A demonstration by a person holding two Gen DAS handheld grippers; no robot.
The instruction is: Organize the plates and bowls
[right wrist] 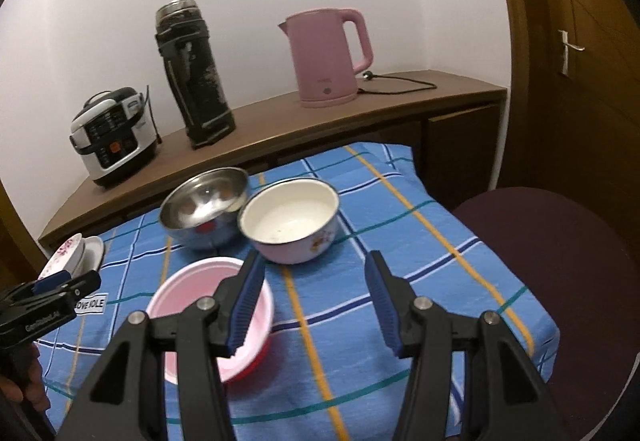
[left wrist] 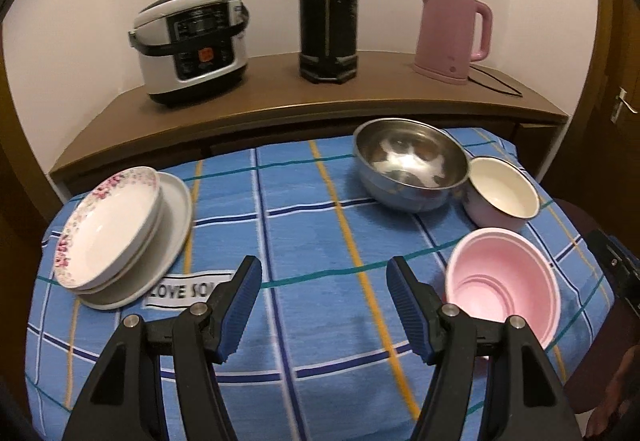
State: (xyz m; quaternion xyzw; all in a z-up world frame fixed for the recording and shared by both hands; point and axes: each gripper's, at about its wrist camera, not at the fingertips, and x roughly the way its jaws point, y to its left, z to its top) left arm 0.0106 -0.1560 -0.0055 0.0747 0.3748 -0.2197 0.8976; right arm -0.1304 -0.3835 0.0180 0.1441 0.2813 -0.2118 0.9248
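On the blue checked tablecloth (left wrist: 312, 233) a flowered plate (left wrist: 108, 225) lies on a plain white plate (left wrist: 176, 225) at the left. A steel bowl (left wrist: 410, 165), a pink enamel bowl with a white inside (left wrist: 502, 193) and a pink plastic bowl (left wrist: 502, 281) sit at the right. My left gripper (left wrist: 324, 281) hovers open over bare cloth between the plates and the bowls. My right gripper (right wrist: 314, 293) is open with nothing between its fingers; its left finger overlaps the pink plastic bowl (right wrist: 192, 305) in the picture. The steel bowl (right wrist: 204, 209) and enamel bowl (right wrist: 290, 219) lie just beyond it.
A wooden sideboard (left wrist: 280, 97) behind the table carries a rice cooker (left wrist: 192, 45), a tall black flask (left wrist: 328, 1) and a pink kettle (left wrist: 452, 33) with its cord. A dark round stool (right wrist: 552, 241) stands right of the table. A wooden door (right wrist: 580, 61) is at the far right.
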